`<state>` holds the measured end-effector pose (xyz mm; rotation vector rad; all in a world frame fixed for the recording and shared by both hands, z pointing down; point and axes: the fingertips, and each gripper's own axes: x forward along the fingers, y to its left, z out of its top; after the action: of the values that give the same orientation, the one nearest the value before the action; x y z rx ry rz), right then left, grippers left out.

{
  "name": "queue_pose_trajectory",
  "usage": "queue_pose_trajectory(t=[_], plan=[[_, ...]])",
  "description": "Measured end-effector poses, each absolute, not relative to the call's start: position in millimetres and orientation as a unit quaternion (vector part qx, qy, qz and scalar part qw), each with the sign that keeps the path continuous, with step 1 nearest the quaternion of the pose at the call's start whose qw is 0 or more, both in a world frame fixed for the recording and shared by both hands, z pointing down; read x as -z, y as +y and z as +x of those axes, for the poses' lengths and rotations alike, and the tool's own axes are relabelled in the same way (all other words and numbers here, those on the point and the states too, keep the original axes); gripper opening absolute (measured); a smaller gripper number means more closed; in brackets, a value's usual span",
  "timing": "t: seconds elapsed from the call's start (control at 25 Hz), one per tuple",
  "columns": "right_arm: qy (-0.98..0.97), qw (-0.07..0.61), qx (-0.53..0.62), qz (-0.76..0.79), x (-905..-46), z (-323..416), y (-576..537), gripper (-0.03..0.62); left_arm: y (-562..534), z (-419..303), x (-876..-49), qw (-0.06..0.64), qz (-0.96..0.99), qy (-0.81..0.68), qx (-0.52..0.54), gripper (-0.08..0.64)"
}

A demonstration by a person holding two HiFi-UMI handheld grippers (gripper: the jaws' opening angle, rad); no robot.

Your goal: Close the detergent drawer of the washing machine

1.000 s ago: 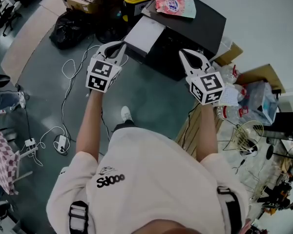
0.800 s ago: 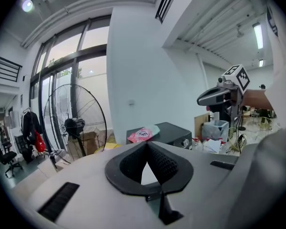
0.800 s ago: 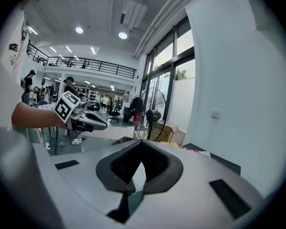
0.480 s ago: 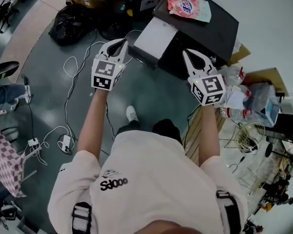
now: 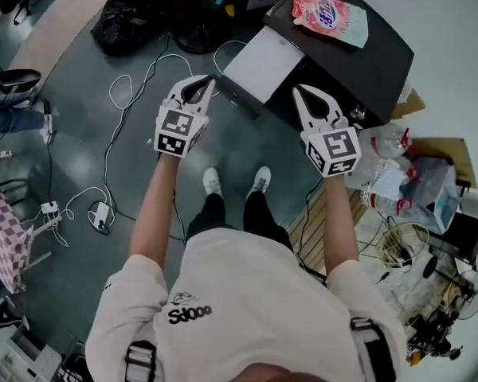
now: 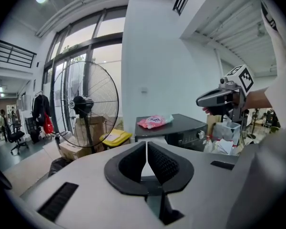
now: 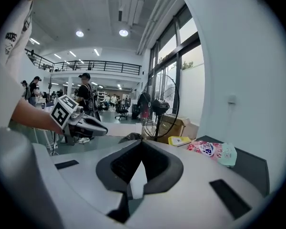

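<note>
The washing machine (image 5: 358, 62) is a black box at the upper right of the head view, with a pink detergent pouch (image 5: 328, 14) lying on top. Its white detergent drawer (image 5: 259, 60) sticks out toward me. My left gripper (image 5: 210, 79) is shut and empty, its tips just left of the drawer's front corner. My right gripper (image 5: 296, 88) is also shut and empty, just right of the drawer in front of the machine's face. In the left gripper view the shut left gripper (image 6: 146, 143) points at the machine (image 6: 181, 125). The right gripper (image 7: 141, 142) looks along its side.
A standing fan (image 6: 86, 104), cardboard boxes and a yellow bin (image 6: 115, 137) stand left of the machine. Cables (image 5: 119, 102) trail over the floor at left. Bottles, bags and a wire basket (image 5: 398, 173) crowd the right. The person's shoes (image 5: 235, 181) stand below the grippers.
Both grippers have sunk and come nearer to the drawer, still shut. The person has stepped forward, and both shoes now show on the floor.
</note>
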<state>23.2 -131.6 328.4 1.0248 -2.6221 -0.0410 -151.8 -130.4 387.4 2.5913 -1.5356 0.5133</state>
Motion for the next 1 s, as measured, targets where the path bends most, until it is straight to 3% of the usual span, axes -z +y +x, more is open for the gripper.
queue_pose_trajectory(t=[0.24,0.32,0.48,1.0], plan=[[-0.914,0.172,-0.006,0.367,-368,38,-155,0.005,-135,-138,-435,0.080,0.846,-0.497,-0.175,0.029],[-0.914,0.181,-0.006,0.364,-384,42,-160,0.005,-139,-132,-455,0.093,0.848,-0.490,-0.180,0.103],[-0.912,0.189,-0.022,0.364,-413,46,-165,0.005,-143,-119,-495,0.102,0.859,-0.461,-0.199,0.160],[-0.899,0.203,-0.049,0.384,-478,45,-177,0.005,-166,-111,-598,0.131,0.856,-0.445,-0.228,0.250]])
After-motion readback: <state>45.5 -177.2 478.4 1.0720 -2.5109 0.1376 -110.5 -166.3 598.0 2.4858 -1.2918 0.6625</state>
